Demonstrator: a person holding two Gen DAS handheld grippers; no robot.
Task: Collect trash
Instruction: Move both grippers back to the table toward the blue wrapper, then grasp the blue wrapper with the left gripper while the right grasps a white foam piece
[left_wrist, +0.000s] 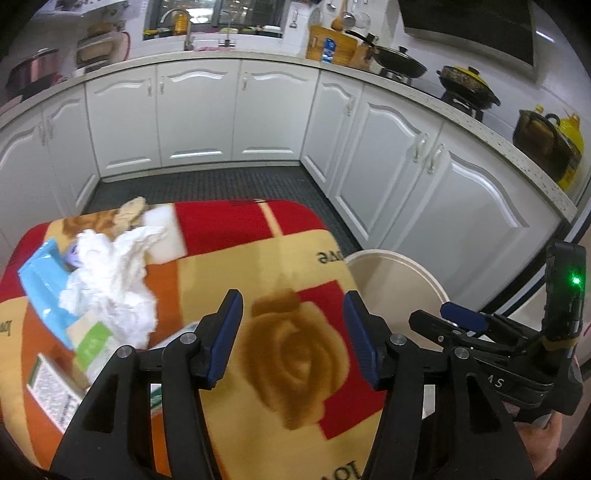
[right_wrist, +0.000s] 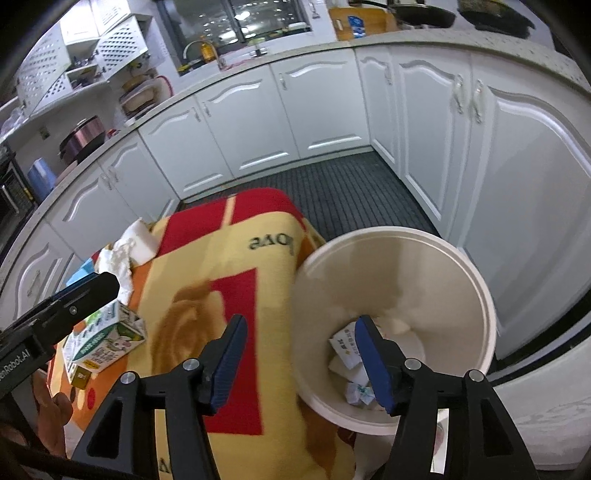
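- Both my grippers, left gripper (left_wrist: 291, 336) and right gripper (right_wrist: 299, 360), gape wide, holding nothing.
- Crumpled white tissue (left_wrist: 110, 280) lies left of the smooth round bin (right_wrist: 480, 295), on the fuzzy rose-patterned blanket (left_wrist: 295, 266).
- Boxy milk carton (right_wrist: 107, 341) beside it.

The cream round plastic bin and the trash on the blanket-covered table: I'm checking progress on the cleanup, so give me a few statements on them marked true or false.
1. The cream round plastic bin already holds some trash. True: small packets and white scraps lie at its bottom.
2. The left gripper is clamped on the crumpled white tissue. False: its jaws stand open over the blanket, holding nothing.
3. The green-and-white drink carton lies on the red-and-yellow rose-patterned blanket. True.
4. The right gripper holds a packet. False: it is open and empty, by the bin's rim.
5. The bin stands on top of the table. False: it sits beside the table, past the blanket's edge.
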